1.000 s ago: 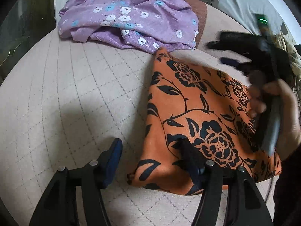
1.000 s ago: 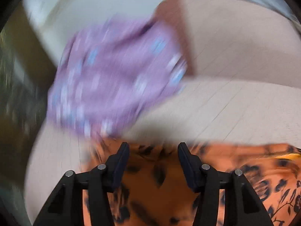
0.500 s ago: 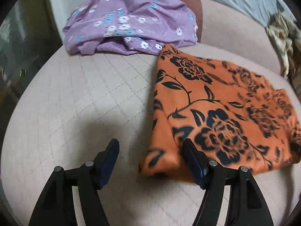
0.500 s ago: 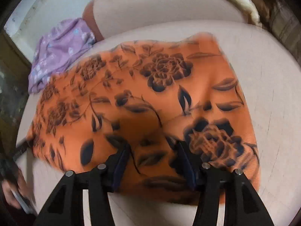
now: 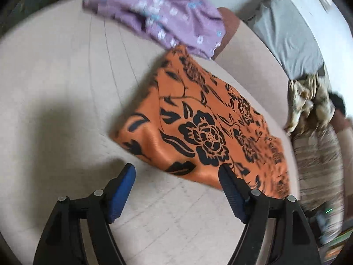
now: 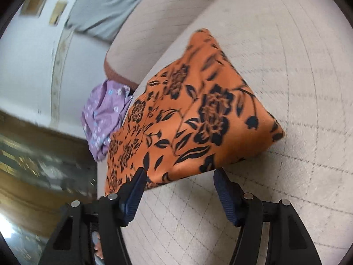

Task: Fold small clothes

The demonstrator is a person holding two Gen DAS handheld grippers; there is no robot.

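Two grippers, both sitting wide apart w/ nothing between the pads. The left gripper point(image 5: 175, 180) is hovering over the beige quilted cushion point(image 5: 66, 84), right by the near edge of the orange floral cloth point(image 5: 198, 123). That cloth is lying folded, a flat rectangle, on the cushion, its far corner just about touching the purple floral garment point(image 5: 163, 15), which is bunched up at the cushion's back edge. The right gripper point(image 6: 178, 182) is hanging at the opposite side of the orange cloth point(image 6: 187, 114), its left pad overlapping the cloth's edge in view; can't tell if it's touching. Purple one point(image 6: 103, 114) is peeking out behind. Grey fabric point(image 5: 286, 37) is lying along the backrest, and both views are kinda blurry.
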